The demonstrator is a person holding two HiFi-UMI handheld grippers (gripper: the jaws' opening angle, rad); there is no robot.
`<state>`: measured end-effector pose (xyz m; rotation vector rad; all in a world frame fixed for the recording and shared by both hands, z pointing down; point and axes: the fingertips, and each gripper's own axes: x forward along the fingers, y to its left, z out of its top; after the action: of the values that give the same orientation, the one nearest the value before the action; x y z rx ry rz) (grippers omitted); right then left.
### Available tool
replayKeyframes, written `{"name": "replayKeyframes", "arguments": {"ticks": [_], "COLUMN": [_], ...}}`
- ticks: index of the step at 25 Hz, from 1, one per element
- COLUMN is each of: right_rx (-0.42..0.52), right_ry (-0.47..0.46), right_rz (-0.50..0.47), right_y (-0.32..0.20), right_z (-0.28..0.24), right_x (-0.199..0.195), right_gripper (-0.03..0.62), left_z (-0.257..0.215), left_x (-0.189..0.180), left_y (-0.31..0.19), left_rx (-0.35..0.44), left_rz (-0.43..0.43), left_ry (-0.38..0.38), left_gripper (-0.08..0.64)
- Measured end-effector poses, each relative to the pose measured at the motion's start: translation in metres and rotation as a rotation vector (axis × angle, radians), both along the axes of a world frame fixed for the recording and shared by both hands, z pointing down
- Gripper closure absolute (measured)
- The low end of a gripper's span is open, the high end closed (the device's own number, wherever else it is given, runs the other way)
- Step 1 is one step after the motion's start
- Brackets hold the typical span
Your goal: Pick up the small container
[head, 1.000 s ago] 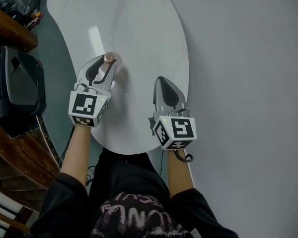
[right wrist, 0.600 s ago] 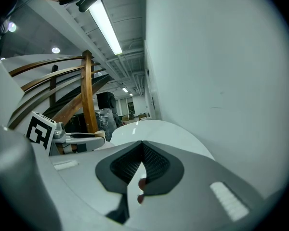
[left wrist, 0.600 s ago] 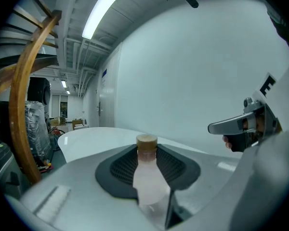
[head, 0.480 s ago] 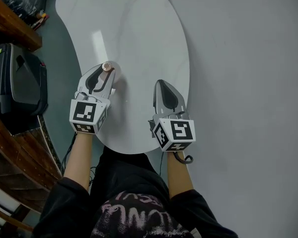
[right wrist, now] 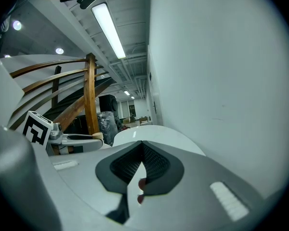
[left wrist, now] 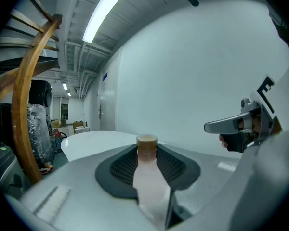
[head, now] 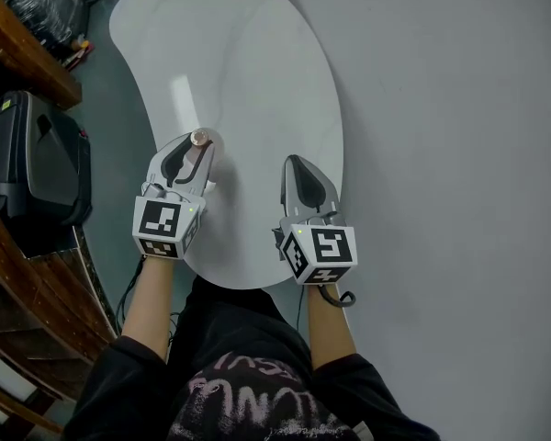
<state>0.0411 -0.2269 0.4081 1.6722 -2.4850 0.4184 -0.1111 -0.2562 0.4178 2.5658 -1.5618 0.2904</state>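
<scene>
Change: the left gripper (head: pixel 196 151) has drawn back a little toward the person since a second ago, and the small container (head: pixel 200 137) has come with it. The right gripper (head: pixel 295 165) has hardly shifted.
Left gripper: clamped on the small container, a pale pink bottle with a tan cap. The cap pokes out past the jaw tips at 12 o'clock.
Container's place: in the left jaws, over the near left part of the table (head: pixel 257 72). I can't tell whether it is clear of the top.
Right gripper: pressed closed on nothing, at 3 o'clock of the left one and apart from it.
Surface: a white, glossy table with a rounded outline and a streak of lamp glare.
Room: grey floor (head: pixel 459 154) out to 3 o'clock, a black case (head: pixel 37 168) at 9 o'clock of the table, a wooden rail (left wrist: pixel 31 95) curving past it, and a strip light (left wrist: pixel 106 8) overhead.
</scene>
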Motion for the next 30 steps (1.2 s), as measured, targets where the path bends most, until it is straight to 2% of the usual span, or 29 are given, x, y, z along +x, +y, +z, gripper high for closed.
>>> {"name": "replayKeyframes", "arguments": {"ticks": [12,30], "right_rx": [0.07,0.111], "right_ry": [-0.005,-0.03], "right_rz": [-0.013,-0.026], "right_y": [0.008,0.03], "right_z": [-0.037,-0.061], "right_x": [-0.004,0.005], "right_gripper": [0.57,0.571], "left_z": [-0.035,-0.065], "left_x": [-0.002,0.001], "left_y": [0.015,0.046], "left_rx": [0.047,0.081], "left_rz": [-0.013,-0.041], "left_ry": [0.012,-0.005], "left_gripper": [0.439,0.439]}}
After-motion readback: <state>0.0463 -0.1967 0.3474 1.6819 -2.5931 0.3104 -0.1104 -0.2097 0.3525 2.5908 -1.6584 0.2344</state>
